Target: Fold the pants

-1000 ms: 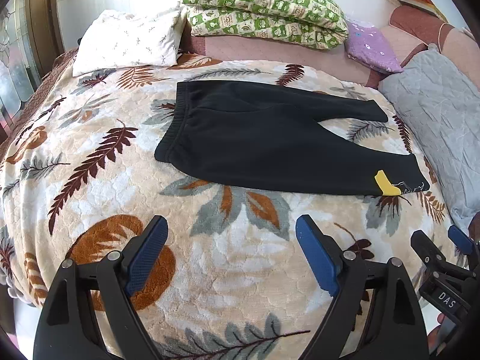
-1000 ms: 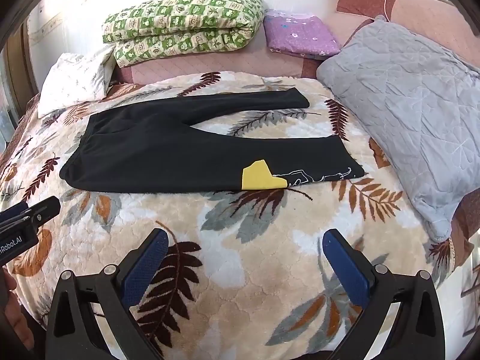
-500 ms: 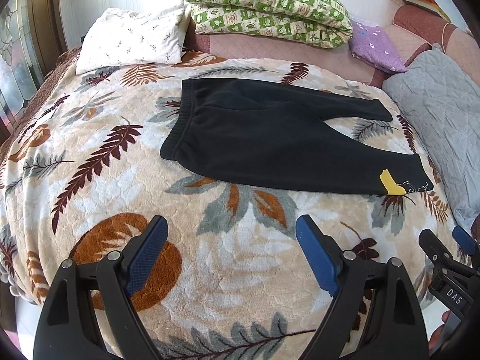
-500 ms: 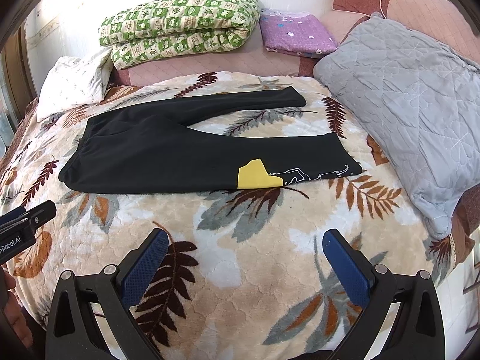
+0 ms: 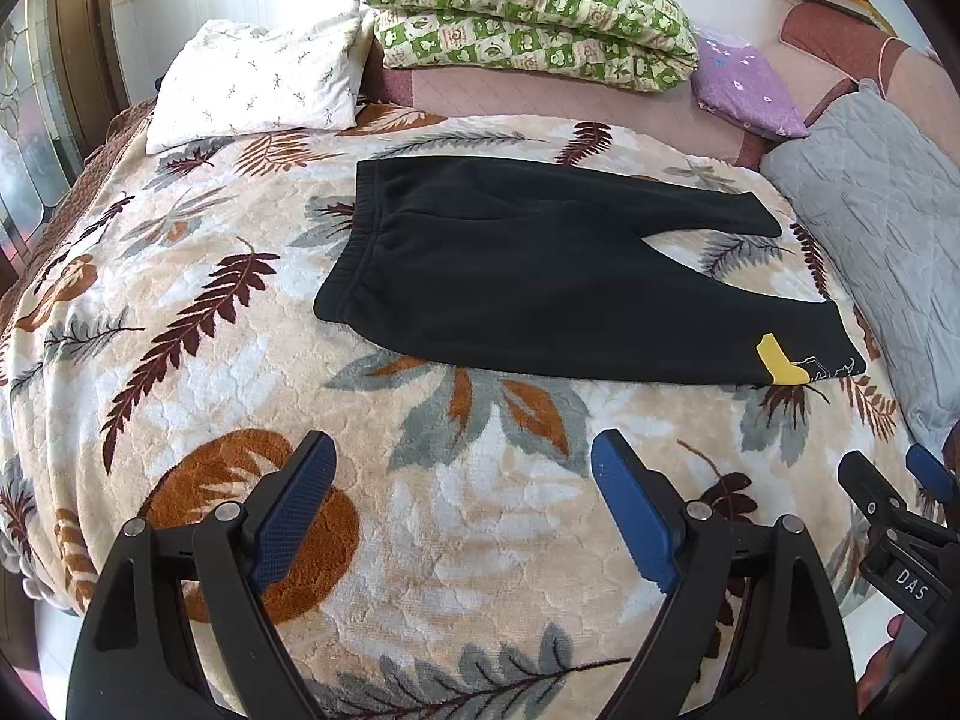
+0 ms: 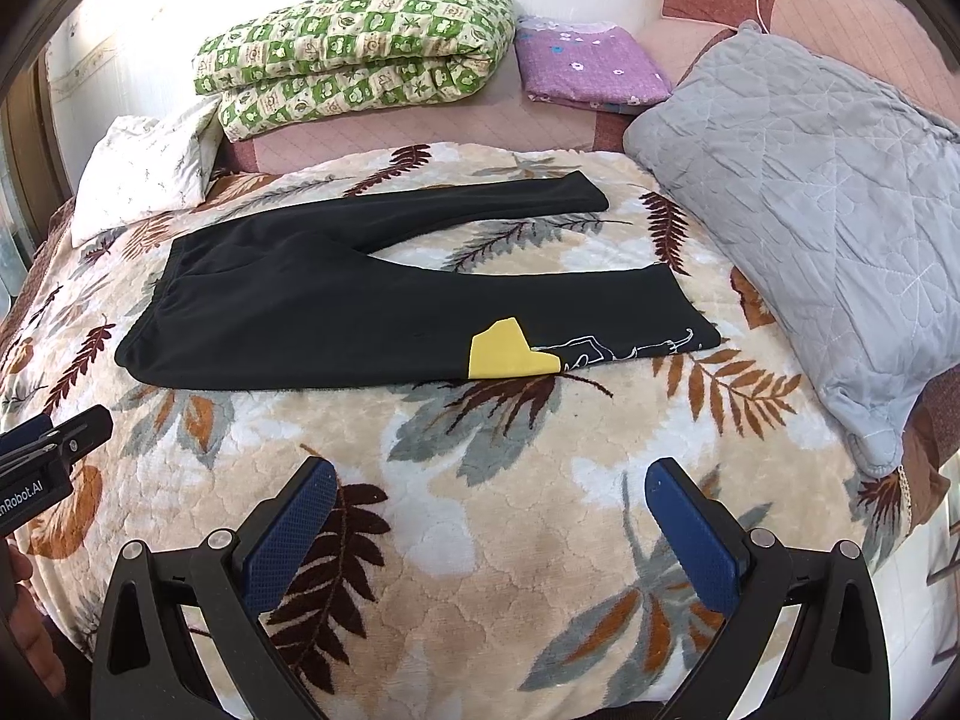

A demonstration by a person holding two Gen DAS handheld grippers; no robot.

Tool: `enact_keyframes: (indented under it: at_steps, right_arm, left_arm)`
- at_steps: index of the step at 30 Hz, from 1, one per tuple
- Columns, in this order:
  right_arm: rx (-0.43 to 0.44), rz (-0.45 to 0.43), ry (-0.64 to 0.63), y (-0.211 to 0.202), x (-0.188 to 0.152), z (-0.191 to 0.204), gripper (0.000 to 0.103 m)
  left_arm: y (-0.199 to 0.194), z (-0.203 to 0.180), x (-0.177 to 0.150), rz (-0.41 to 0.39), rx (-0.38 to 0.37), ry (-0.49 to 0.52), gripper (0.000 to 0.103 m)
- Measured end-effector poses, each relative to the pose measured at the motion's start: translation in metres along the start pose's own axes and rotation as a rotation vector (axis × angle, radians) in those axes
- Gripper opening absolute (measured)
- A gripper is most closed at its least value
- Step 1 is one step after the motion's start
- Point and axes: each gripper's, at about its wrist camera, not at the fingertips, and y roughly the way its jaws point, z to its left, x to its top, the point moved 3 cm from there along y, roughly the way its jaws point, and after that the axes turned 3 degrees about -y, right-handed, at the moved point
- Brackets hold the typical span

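Black pants point(image 5: 528, 276) lie flat on the leaf-patterned blanket point(image 5: 180, 324), waistband to the left, both legs spread to the right. The near leg has a yellow patch point(image 6: 504, 354) by its cuff. In the right wrist view the pants point(image 6: 336, 312) lie across the middle of the bed. My left gripper point(image 5: 462, 480) is open and empty, above the blanket short of the near leg. My right gripper point(image 6: 486, 498) is open and empty, short of the yellow patch. Each gripper shows at the edge of the other's view.
A grey quilted cushion point(image 6: 810, 204) lies on the right side of the bed. A green patterned folded quilt point(image 5: 528, 12), a purple folded cloth point(image 5: 744, 84) and a white pillow point(image 5: 258, 84) lie at the head. The bed edge is close below both grippers.
Both grippers have drifted slightly; the pants sit a little lower and closer in the left wrist view. The pants have not moved on the bed. Both grippers stay open.
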Motion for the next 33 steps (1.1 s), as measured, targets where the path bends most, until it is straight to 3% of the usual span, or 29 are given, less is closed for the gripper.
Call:
enact_keyframes:
  at_steps: [33]
  right_arm:
    - [0.006,0.029,0.014,0.013,0.000,-0.004,0.103]
  left_arm:
    - [0.013,-0.008,0.001,0.033,0.003,0.026,0.088]
